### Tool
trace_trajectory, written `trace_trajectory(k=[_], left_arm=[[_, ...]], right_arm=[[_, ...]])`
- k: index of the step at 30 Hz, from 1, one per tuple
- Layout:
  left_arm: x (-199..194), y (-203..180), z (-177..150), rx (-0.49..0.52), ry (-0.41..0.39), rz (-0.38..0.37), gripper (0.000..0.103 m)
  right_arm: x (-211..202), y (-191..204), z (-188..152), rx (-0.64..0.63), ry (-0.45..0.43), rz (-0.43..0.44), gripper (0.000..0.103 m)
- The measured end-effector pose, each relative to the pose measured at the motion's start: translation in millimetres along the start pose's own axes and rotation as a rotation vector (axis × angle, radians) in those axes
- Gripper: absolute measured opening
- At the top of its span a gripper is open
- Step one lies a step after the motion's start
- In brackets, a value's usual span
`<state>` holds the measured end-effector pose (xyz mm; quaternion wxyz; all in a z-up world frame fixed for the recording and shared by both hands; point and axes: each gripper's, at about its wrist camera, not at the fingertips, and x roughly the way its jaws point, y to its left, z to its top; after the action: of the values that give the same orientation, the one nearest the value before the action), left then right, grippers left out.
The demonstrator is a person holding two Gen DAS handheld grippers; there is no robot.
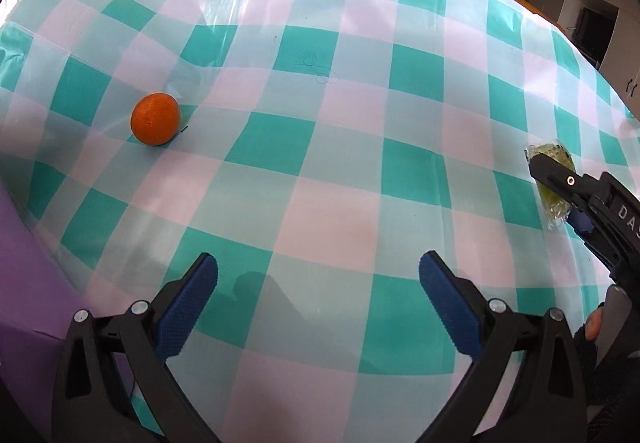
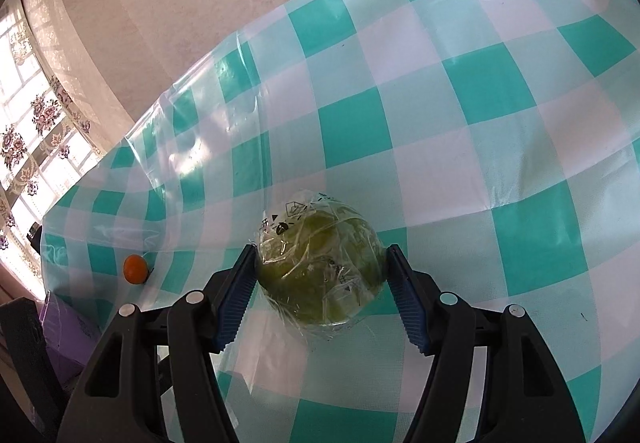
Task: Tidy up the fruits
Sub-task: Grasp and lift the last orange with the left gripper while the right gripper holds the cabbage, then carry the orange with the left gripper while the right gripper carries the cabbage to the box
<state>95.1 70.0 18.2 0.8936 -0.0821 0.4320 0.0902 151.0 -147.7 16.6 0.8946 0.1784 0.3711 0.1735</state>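
An orange (image 1: 155, 119) lies on the green-and-white checked tablecloth, far left and ahead of my left gripper (image 1: 318, 275), which is open and empty above the cloth. It shows small in the right wrist view (image 2: 135, 269). A green fruit wrapped in clear plastic (image 2: 318, 267) sits between the blue pads of my right gripper (image 2: 320, 259); both pads touch its sides. In the left wrist view the right gripper (image 1: 538, 171) is at the far right with the wrapped fruit (image 1: 554, 203) partly hidden behind it.
The tablecloth (image 1: 340, 147) is covered by a clear plastic sheet with creases. A purple box (image 2: 68, 339) stands beyond the table's left edge. A wall and a curtained window (image 2: 28, 147) lie behind the table.
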Motion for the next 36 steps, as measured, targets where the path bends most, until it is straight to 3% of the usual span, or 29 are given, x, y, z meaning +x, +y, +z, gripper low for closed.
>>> trace_trajectory(k=[4,11,17,24,27,29,36], left_arm=[[8,16,27,-0.121,-0.047,0.045,0.101],[43,58,75,-0.301,-0.052,0.347,0.101],[71,96,99,-0.429,0.026,0.418,0.101],[88,106,112,-0.456,0.057,0.395,0.097],[85,98,113,-0.419,0.025,0.392,0.073],[79,92,109,-0.404,0.006,0.403,0.045],[59,64,92,-0.347,-0.067,0.304,0.044]], right_arm=[[1,1,0,-0.001,0.005,0.002,0.064],[3,1,1,0.002,0.014,-0.005,0.064],[5,2,1,-0.002,0.019,-0.006,0.064],[7,3,1,-0.005,0.028,-0.010,0.064],[7,3,1,-0.005,0.029,-0.011,0.064],[7,3,1,-0.004,0.029,-0.011,0.064],[8,3,1,-0.004,0.031,-0.010,0.064]])
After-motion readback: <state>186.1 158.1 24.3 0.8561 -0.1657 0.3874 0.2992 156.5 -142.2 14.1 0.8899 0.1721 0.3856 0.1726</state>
